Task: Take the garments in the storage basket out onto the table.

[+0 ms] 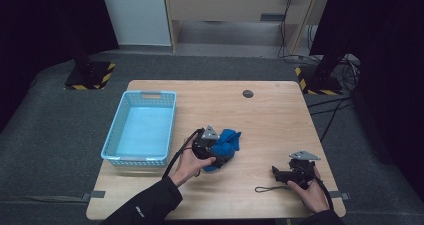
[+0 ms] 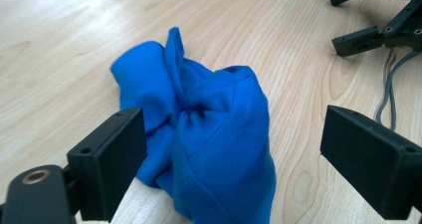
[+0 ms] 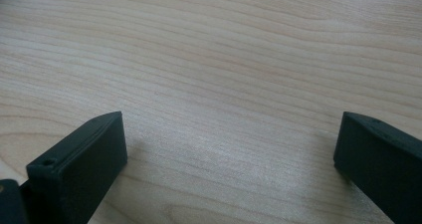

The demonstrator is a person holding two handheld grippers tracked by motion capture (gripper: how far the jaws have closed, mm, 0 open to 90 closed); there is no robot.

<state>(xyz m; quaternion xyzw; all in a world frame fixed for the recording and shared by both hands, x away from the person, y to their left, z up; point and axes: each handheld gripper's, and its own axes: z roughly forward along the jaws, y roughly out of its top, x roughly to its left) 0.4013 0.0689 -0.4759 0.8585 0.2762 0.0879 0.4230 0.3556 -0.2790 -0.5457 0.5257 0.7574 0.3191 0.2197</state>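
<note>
A crumpled blue cloth (image 1: 229, 141) (image 2: 209, 134) lies bunched on the wooden table (image 1: 270, 120), near its middle. My left gripper (image 1: 216, 152) (image 2: 234, 154) hovers just over the cloth with its jaws wide apart. The cloth lies between them; the left jaw stands at its edge and the right jaw is well clear, so nothing is clamped. My right gripper (image 1: 278, 174) (image 3: 229, 159) rests low near the table's front right with its jaws open over bare wood. From the left gripper view, the right gripper (image 2: 368, 35) appears at the top right.
A light blue plastic basket (image 1: 150, 93) stands on the left part of the table with nothing in it. A small dark round disc (image 1: 248, 93) sits near the far edge. A thin black cord loop (image 1: 265, 189) lies beside the right hand.
</note>
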